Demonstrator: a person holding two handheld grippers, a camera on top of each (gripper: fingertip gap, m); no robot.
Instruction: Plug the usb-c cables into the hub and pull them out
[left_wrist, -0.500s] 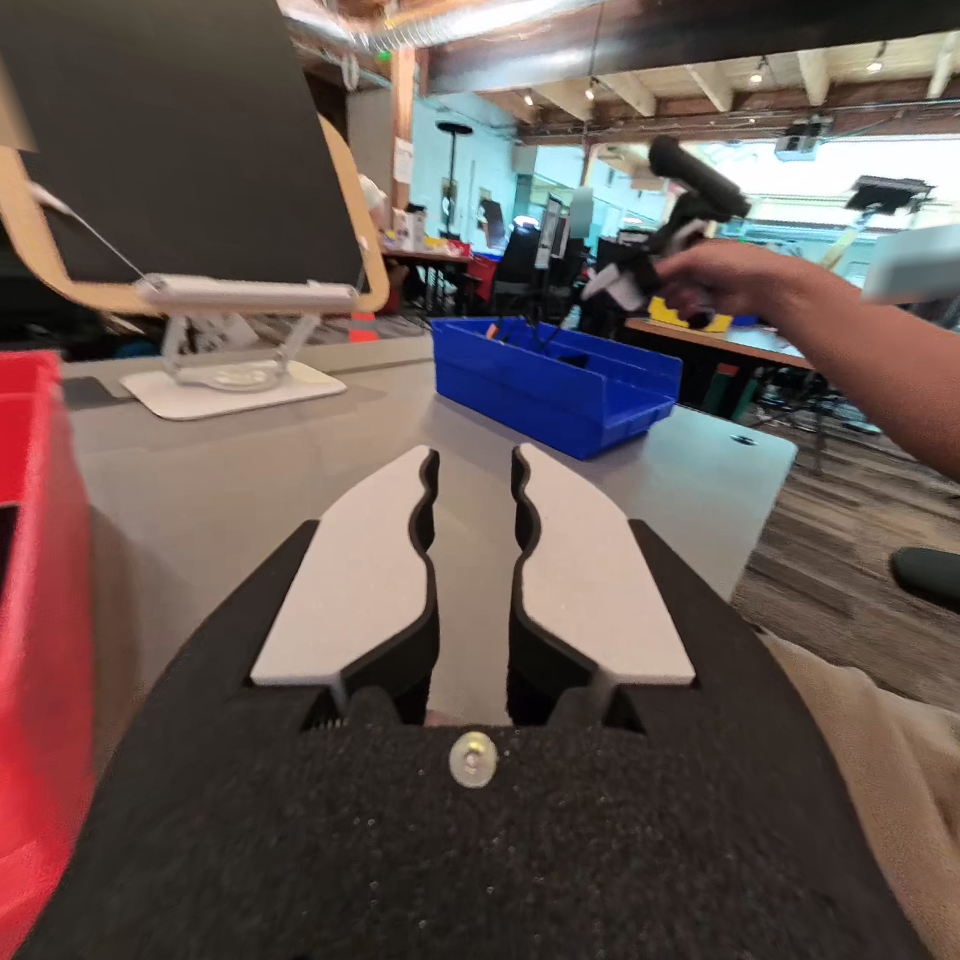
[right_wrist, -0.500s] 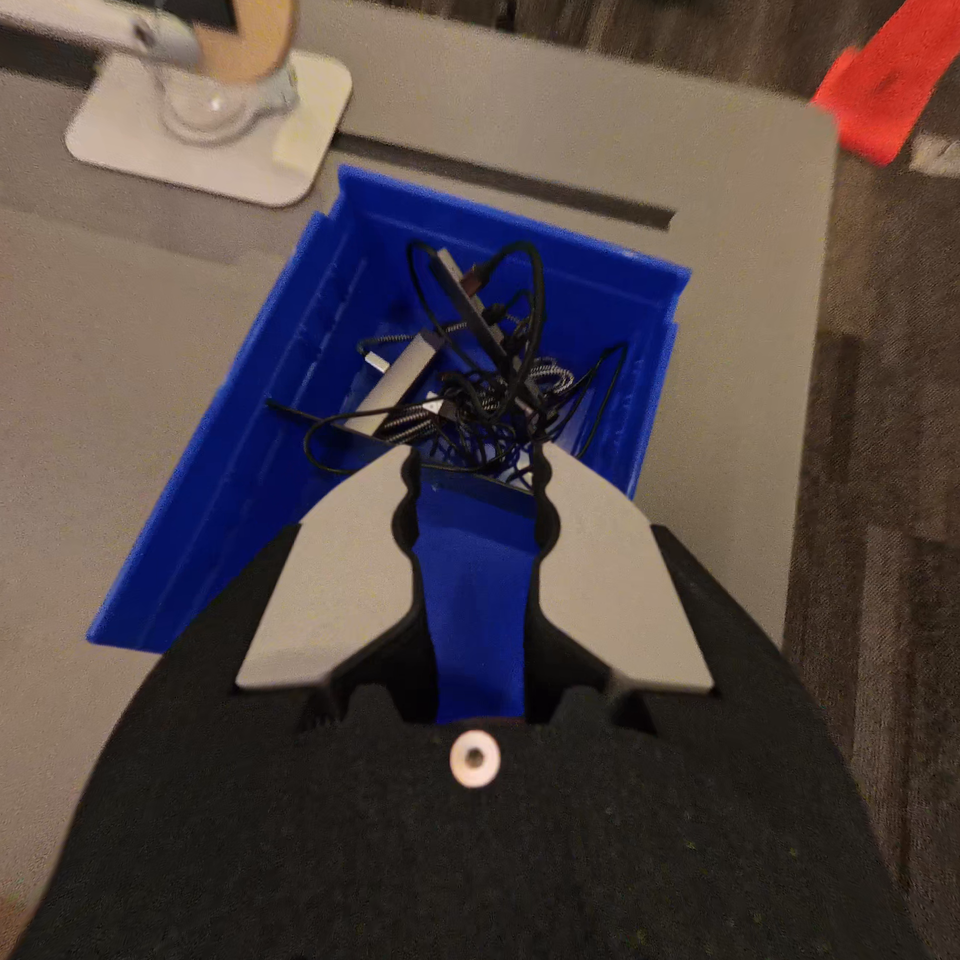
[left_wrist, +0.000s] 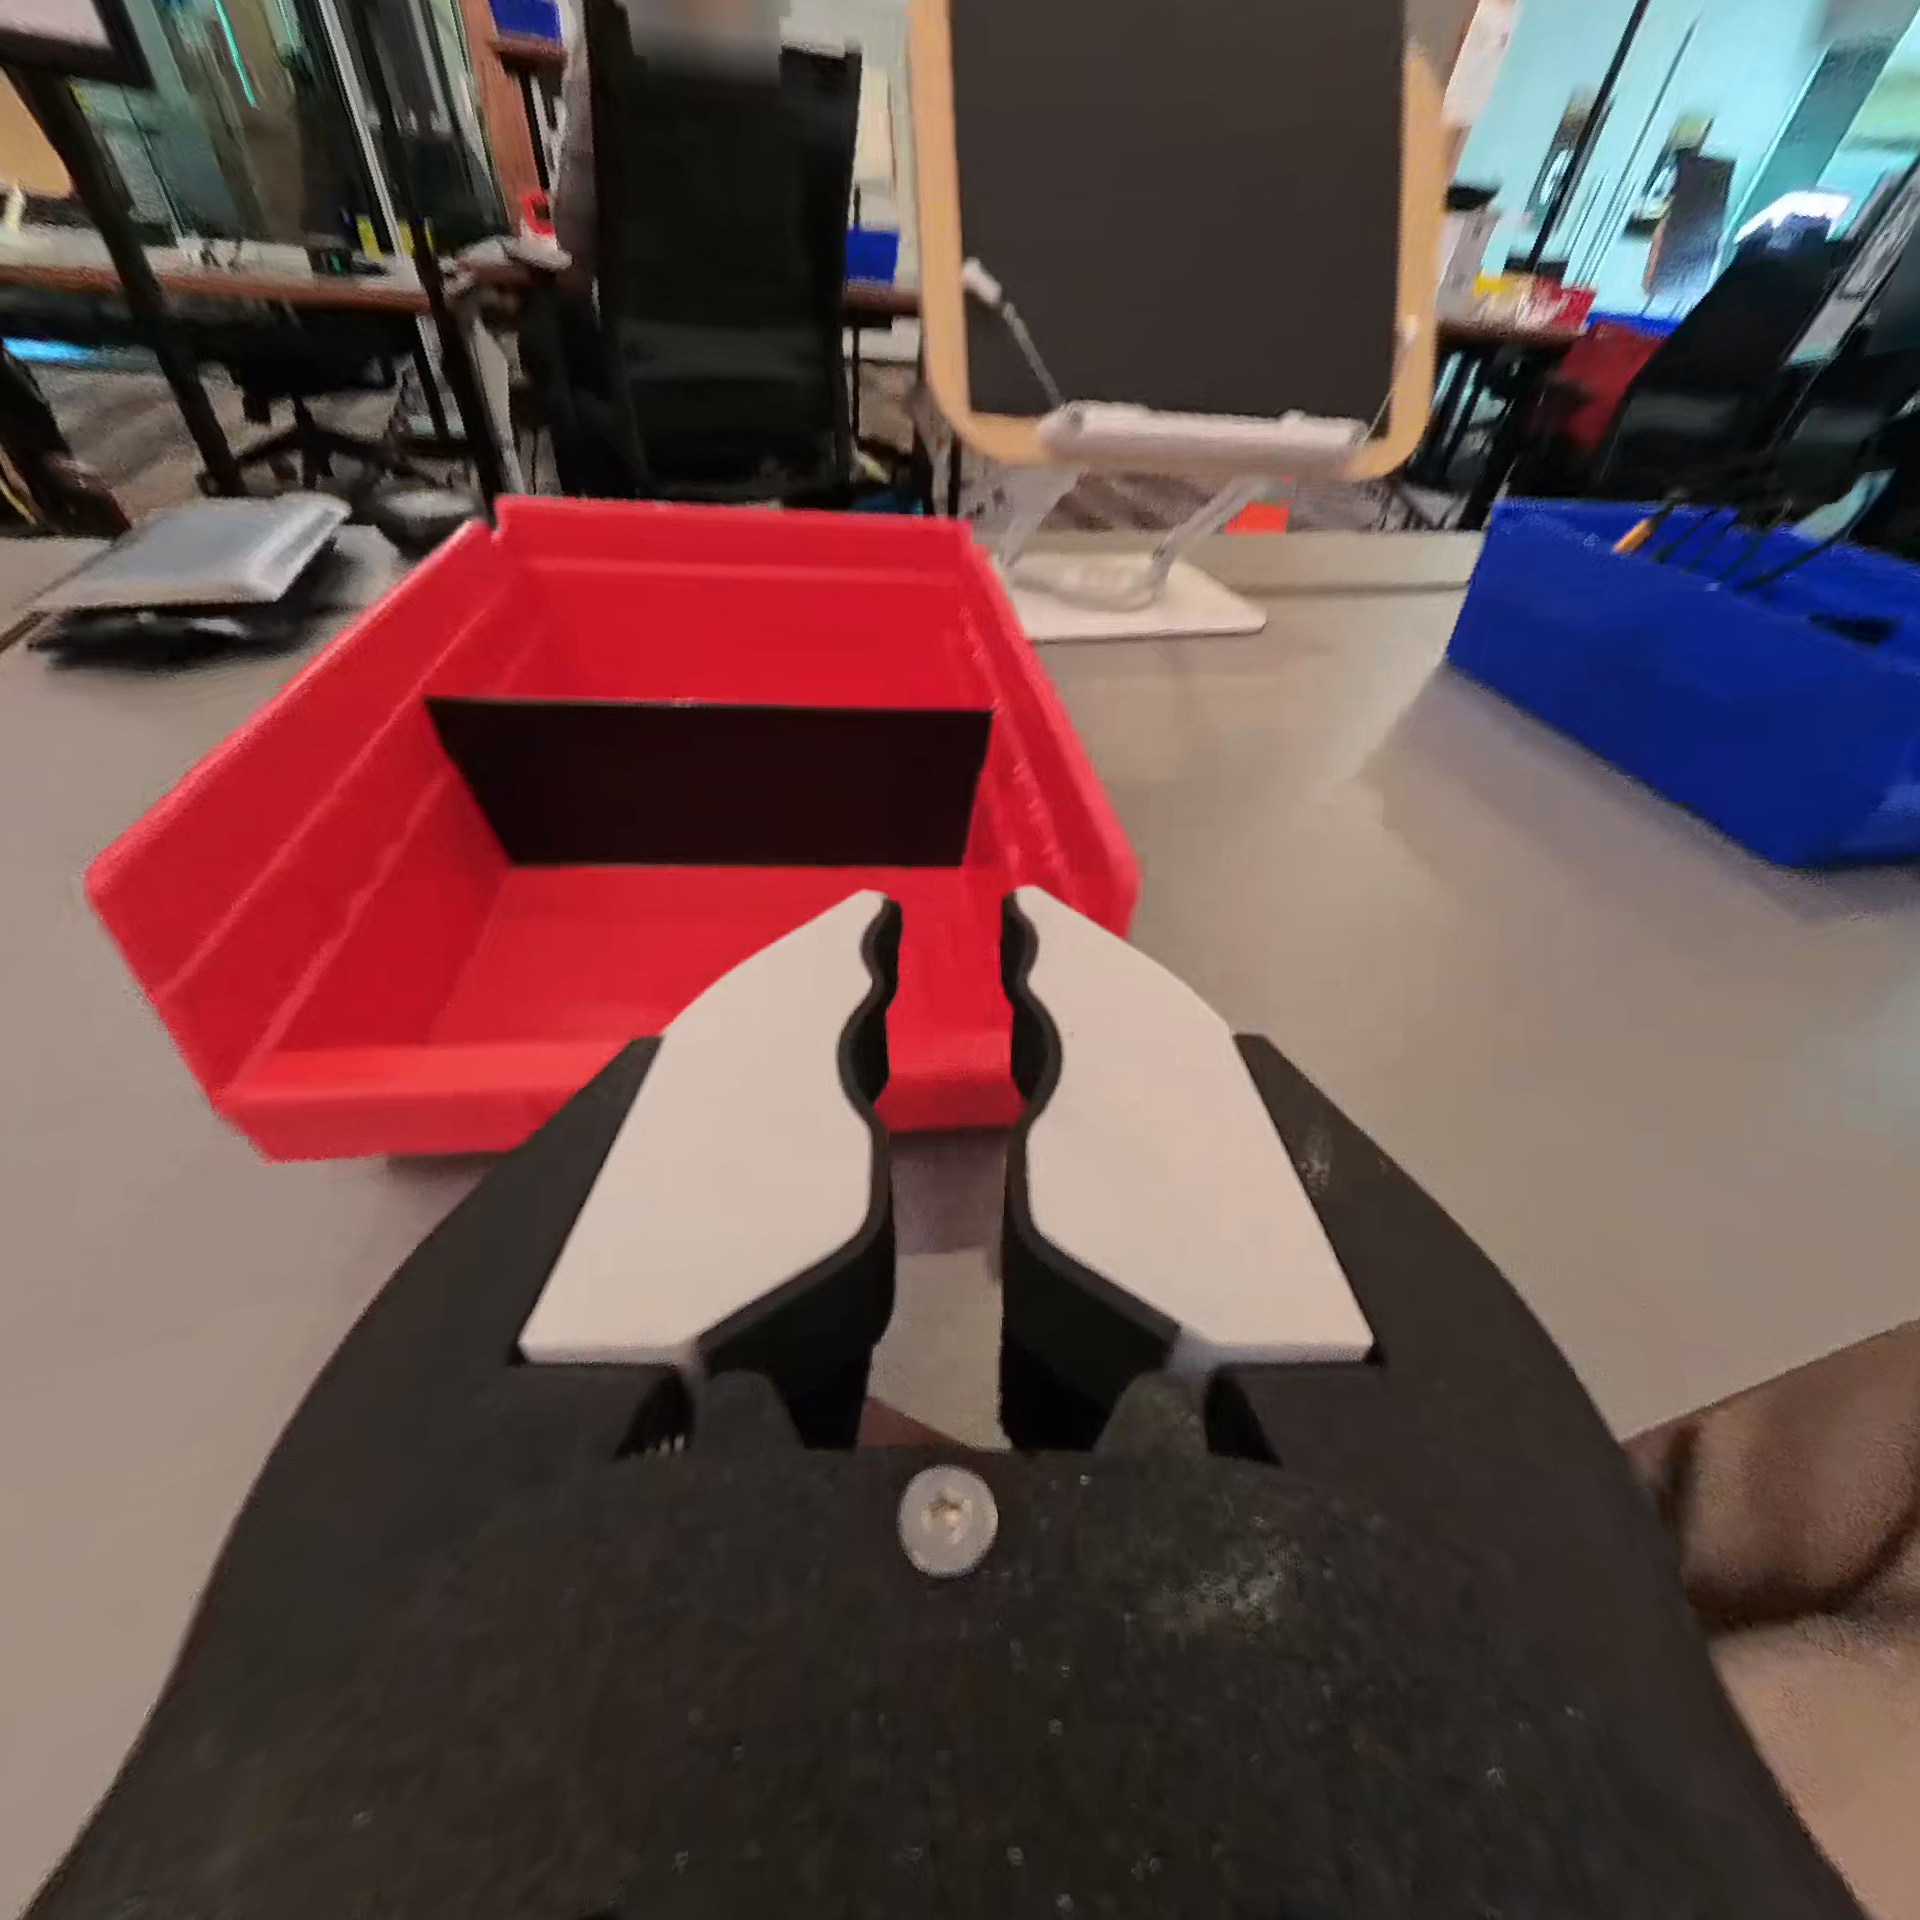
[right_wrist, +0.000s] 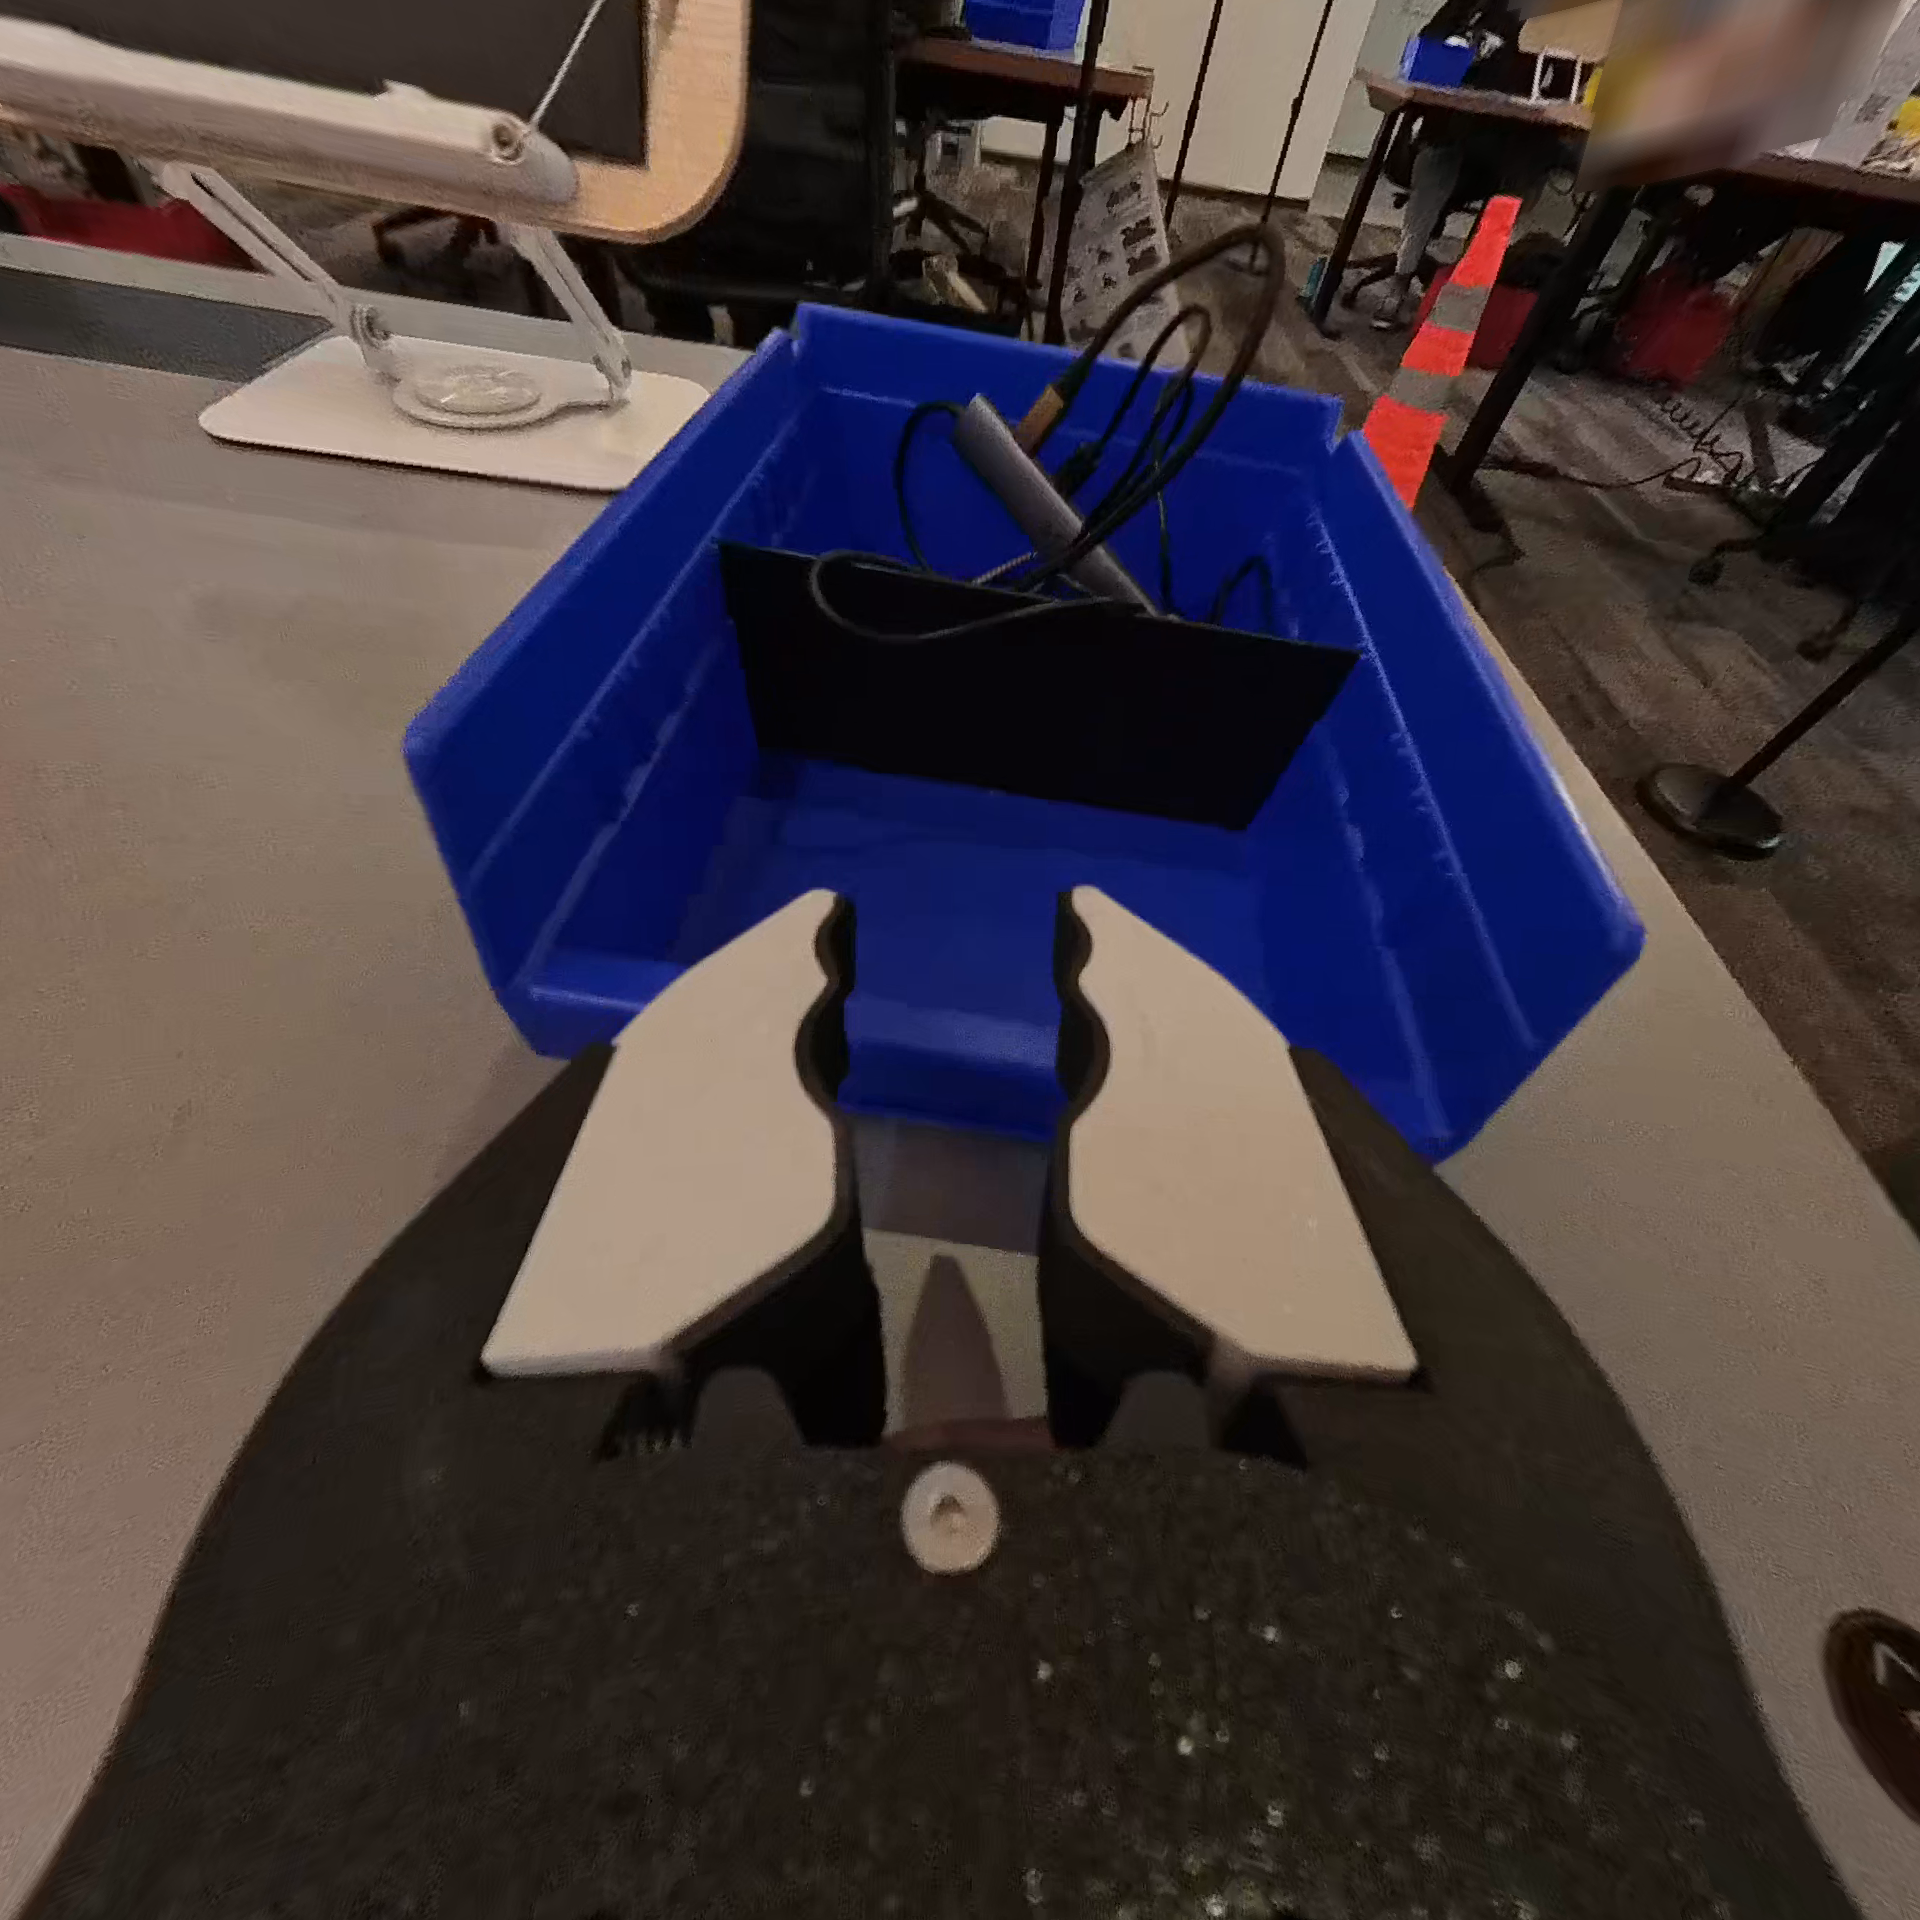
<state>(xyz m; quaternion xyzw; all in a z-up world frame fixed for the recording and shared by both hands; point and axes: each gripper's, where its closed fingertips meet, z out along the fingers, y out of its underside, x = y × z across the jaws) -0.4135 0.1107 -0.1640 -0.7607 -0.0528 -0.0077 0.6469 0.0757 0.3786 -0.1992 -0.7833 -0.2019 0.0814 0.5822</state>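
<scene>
Through my left wrist view, my left gripper (left_wrist: 940, 920) is hovering low over the grey table (left_wrist: 1403, 1039), its jaws spread a little with nothing between them. Its tips are pointing at the near rim of a red bin (left_wrist: 343, 883), whose black divider (left_wrist: 707, 779) is standing across the middle; I am seeing nothing in the near compartment. Behind the bin a white stand (left_wrist: 1143, 582) is propping up a dark board, and a blue bin (left_wrist: 1683, 717) is sitting well apart on the right.

Through my right wrist view, my right gripper (right_wrist: 951, 909) is holding its jaws spread wider, gripping nothing, just over the near lip of that blue bin (right_wrist: 582, 748). A black divider (right_wrist: 1029, 717) is blocking the way to the far compartment, where the grey hub (right_wrist: 1023, 488) is leaning tilted among looping black usb-c cables (right_wrist: 1132, 343), one draping over the divider. An orange cone (right_wrist: 1449, 332) is standing on the floor beyond.
</scene>
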